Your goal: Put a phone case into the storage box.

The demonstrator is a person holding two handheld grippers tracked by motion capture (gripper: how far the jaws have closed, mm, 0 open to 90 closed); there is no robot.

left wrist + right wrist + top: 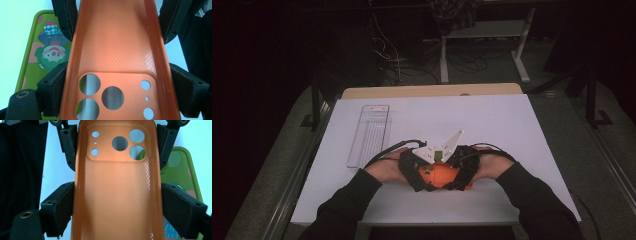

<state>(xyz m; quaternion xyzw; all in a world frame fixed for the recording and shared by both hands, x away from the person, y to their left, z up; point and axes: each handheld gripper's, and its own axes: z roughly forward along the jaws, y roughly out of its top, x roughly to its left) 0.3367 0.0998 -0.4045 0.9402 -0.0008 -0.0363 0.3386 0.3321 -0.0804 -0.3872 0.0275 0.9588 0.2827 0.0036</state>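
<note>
A person sits at a white worktop point(512, 130) with two grippers, one in each hand, brought together near its front edge. Between them is one orange phone case point(442, 176), held open side up just above the worktop.

In the left gripper view, the left gripper point(117, 82) has its two black jaws pressed against the long sides of the orange case point(115, 50) at the camera-cutout end, closed onto it. That end has three large round holes and three small ones. Farther along the case, the other gripper's two jaws clamp the same sides.

In the right gripper view, the right gripper point(117, 202) is likewise closed on the orange case point(117, 195), its jaws touching both long sides at the plain end, with the cutout end farthest from it.

One green case point(32, 57) lies flat on the worktop just beside and partly under the orange case. It carries a cartoon print with pink patches and a blue-and-white checked shape. The right gripper view shows the green case point(182, 170) past the orange case's edge.

One clear tray point(369, 135) lies on the worktop, well apart from the orange case, to its far left. Two dark sleeves point(347, 205) enter from the bottom of the high view.
</note>
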